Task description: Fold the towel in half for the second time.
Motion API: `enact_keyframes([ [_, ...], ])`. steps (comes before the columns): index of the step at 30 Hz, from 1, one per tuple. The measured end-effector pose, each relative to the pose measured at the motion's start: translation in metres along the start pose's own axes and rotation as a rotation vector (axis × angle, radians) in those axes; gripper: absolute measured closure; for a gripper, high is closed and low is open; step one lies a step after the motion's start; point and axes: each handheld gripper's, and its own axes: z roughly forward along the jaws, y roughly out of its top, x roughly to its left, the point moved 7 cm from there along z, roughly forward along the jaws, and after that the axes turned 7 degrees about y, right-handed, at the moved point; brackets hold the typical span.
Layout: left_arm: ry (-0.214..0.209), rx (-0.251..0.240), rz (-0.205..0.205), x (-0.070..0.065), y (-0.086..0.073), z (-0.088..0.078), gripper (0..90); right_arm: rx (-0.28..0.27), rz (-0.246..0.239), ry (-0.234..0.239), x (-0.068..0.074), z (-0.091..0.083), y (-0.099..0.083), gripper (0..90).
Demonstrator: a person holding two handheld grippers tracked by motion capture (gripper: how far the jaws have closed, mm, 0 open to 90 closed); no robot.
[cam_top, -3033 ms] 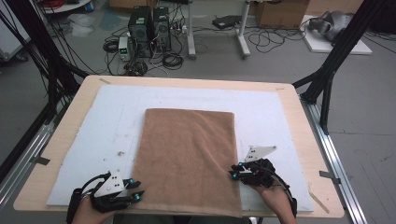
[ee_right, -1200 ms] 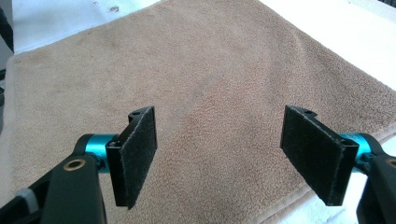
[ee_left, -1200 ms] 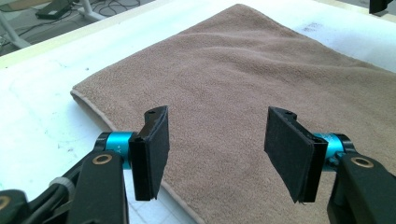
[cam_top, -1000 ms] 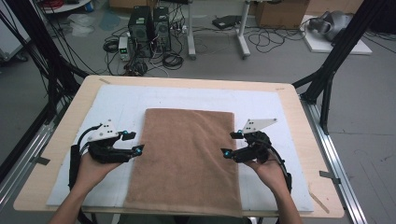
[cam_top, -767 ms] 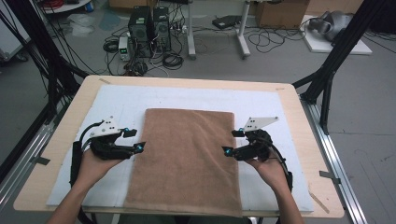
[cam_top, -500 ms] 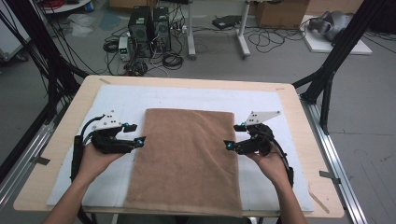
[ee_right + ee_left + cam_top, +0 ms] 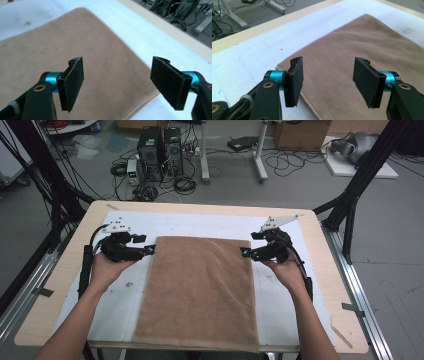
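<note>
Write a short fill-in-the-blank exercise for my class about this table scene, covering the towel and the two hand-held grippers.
1. The towel lying flat on the white mat is ____ in colour.
2. The jaws of the left hand-held gripper stand ____, with nothing clamped between them.
3. The right hand-held gripper is near the towel's far ____ corner.
4. The number of hand-held grippers pointing inward at the towel is ____.

Missing words: brown; open; right; two

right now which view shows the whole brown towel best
The high view: the brown towel lies flat with all four edges visible, between the left gripper and right gripper. Each gripper view shows just one far corner, behind open jaws.
</note>
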Motion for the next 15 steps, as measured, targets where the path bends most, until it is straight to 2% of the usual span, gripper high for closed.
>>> enact_keyframes([
  [3,0.033,0.006,0.002,0.011,0.003,0.013,42.1,-0.010,0.024,-0.018,-0.016,0.007,0.001,26.1],
  [7,0.034,0.039,-0.016,0.021,-0.006,0.031,42.0,-0.007,0.057,-0.044,-0.033,0.020,-0.008,26.1],
  [11,0.014,0.066,-0.060,0.023,-0.018,0.046,40.9,-0.004,0.084,-0.070,-0.042,0.032,-0.021,26.9],
  [14,0.013,0.054,-0.066,0.021,-0.025,0.053,40.7,0.042,0.094,-0.073,-0.045,0.043,-0.036,27.0],
  [15,0.009,0.067,-0.064,0.020,-0.028,0.055,40.6,0.054,0.093,-0.075,-0.045,0.046,-0.040,27.0],
])
